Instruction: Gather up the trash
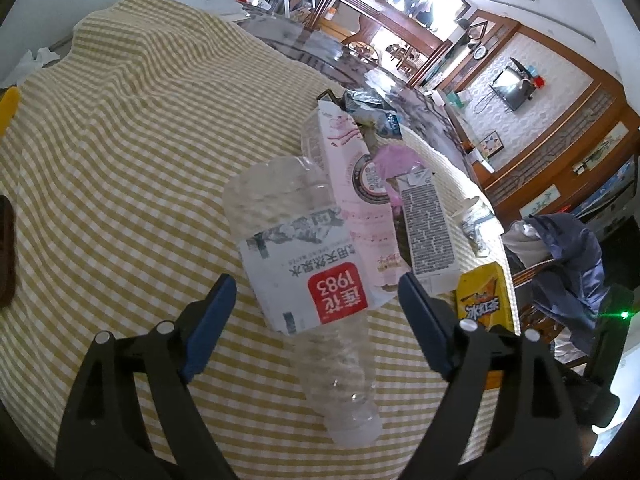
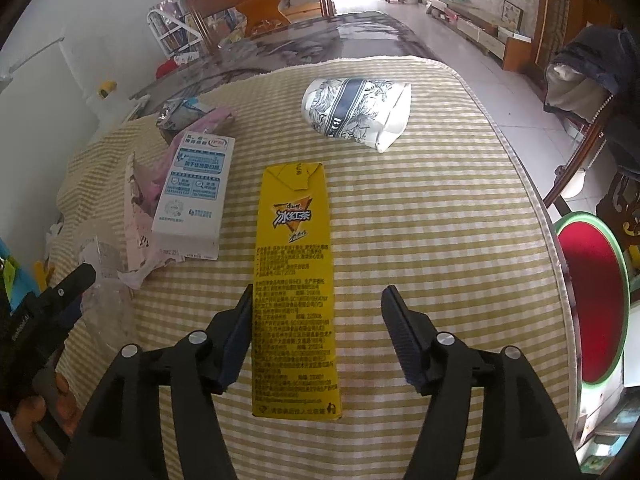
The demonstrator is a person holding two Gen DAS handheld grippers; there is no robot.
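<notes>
Left gripper (image 1: 316, 292) is standing wide over one clear bottle (image 1: 308, 280), cap toward six o'clock; right gripper (image 2: 318, 304) is gaping around one yellow carton (image 2: 294, 272), lying six-to-twelve; one crushed cup (image 2: 356, 110) is resting at one o'clock.

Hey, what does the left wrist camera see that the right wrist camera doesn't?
Only the left wrist view shows the clear plastic water bottle's red and white label, lying between the open left claw. Only the right wrist view shows the crushed blue-patterned paper cup in full and the red round stool, plus the open right claw straddling the carton. Both show the yellow iced tea carton, the white milk carton, the pink torn paper box and the yellow checked tablecloth.
</notes>
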